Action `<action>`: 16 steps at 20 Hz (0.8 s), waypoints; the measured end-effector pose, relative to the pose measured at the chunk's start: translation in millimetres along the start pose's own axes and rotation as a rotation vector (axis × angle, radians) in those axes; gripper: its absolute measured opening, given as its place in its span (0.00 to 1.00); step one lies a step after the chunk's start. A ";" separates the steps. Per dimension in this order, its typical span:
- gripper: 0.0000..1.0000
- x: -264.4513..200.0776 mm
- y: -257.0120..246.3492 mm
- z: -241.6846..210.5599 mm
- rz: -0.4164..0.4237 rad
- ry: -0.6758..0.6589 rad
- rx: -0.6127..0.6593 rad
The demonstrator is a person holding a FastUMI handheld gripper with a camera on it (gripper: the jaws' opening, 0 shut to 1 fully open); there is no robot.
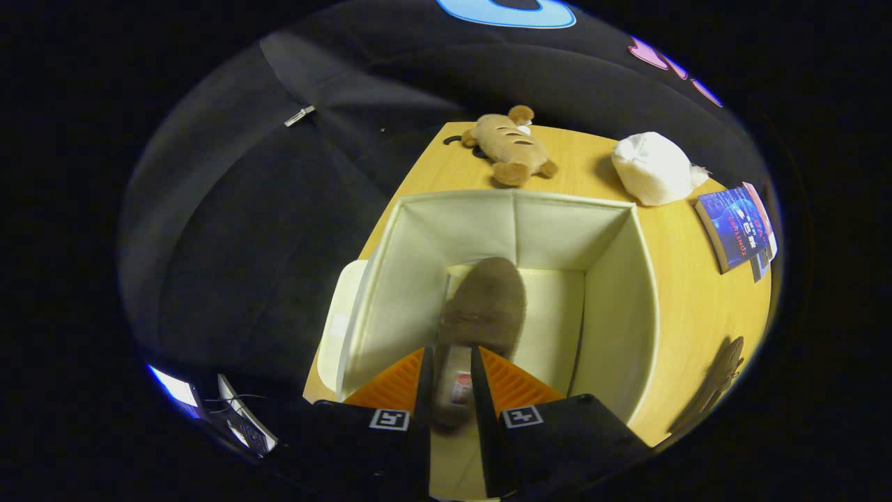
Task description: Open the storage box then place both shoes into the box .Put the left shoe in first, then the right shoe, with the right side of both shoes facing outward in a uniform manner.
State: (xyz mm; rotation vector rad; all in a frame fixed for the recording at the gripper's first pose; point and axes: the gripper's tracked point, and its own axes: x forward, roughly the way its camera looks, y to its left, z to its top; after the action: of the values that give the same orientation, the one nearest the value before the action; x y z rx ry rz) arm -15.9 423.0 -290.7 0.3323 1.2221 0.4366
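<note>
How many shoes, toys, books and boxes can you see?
Shoes: 2, one held in the gripper over the box, one on the table
Soft toys: 2
Books: 1 stack
Boxes: 1
Total: 6

The cream storage box [620, 307] stands open on the wooden surface [686, 293]. A fuzzy brown shoe [484, 310] hangs inside it, toe pointing down, its heel pinched between the fingers of the tool [449, 380]. The other shoe [718, 380] lies beside the box.
</note>
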 end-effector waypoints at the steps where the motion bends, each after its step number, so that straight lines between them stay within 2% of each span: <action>1: 0.39 -1.6 0.3 -1.4 0.005 0.001 -0.014; 3: 0.45 -7.6 1.2 -2.3 0.018 -0.007 -0.036; 6: 0.47 -25.1 -0.9 5.3 0.039 -0.059 -0.074; 8: 0.59 -38.7 -3.3 10.6 0.059 -0.098 -0.102; 9: 0.70 -46.2 -5.3 11.8 0.067 -0.115 -0.122; 11: 0.80 -65.5 -14.9 14.7 0.070 -0.153 -0.159; 16: 0.95 -117.2 -44.4 21.2 0.105 -0.265 -0.163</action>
State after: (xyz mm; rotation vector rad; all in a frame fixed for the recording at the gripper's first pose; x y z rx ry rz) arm -21.8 326.5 -208.2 0.3045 0.9079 0.5612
